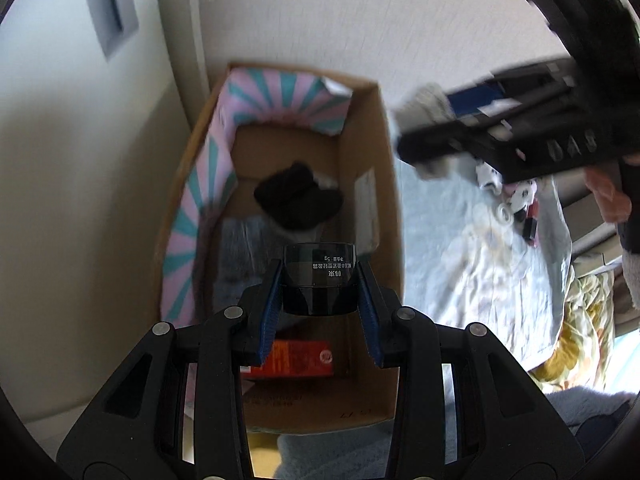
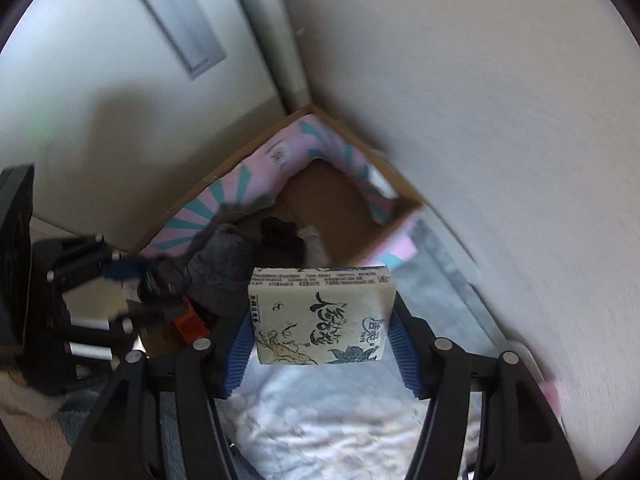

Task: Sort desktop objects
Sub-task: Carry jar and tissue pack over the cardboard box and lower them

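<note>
My left gripper is shut on a small black round jar with white print, held above a cardboard box. The box holds a pink and teal striped pack, a black fabric bundle, a grey cloth and an orange-red box. My right gripper is shut on a white tissue pack with blue drawings, held over the bed beside the same cardboard box. The left gripper shows blurred in the right wrist view, and the right gripper in the left wrist view.
The box stands in a corner against pale walls. A light blue patterned bedsheet lies to its right with small items on it. A yellow patterned quilt lies further right.
</note>
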`<state>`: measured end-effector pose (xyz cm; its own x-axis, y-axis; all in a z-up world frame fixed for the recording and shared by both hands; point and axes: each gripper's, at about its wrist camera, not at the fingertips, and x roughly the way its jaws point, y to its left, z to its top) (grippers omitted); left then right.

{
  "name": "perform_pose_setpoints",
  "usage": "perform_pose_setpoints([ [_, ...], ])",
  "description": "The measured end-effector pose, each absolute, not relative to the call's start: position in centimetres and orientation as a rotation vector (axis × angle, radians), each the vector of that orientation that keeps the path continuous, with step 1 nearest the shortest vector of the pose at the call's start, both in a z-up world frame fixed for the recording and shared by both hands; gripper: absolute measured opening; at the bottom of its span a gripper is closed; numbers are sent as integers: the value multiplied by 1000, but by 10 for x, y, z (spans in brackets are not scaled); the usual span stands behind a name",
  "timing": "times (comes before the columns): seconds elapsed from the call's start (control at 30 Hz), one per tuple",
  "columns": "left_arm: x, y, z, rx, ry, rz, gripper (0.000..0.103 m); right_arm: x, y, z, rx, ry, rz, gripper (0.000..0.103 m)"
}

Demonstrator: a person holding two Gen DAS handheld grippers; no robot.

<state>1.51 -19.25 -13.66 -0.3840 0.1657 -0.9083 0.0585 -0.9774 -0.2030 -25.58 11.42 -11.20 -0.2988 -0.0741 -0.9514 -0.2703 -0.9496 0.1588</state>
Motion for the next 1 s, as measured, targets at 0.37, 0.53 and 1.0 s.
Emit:
perform_pose_setpoints([
  [0.37,16,-205,-158,-1769,-328,2509,32,-308,92,-147,-1899,415,2374,57],
  [0.53,12,-204,-162,-1782,-318,2503,32,-313,93,-148,-1914,408,2376,57],
  [1.0,14,-202,-161,-1770,-340,2501,99,-317,86,-154,-1962,459,2393,61],
])
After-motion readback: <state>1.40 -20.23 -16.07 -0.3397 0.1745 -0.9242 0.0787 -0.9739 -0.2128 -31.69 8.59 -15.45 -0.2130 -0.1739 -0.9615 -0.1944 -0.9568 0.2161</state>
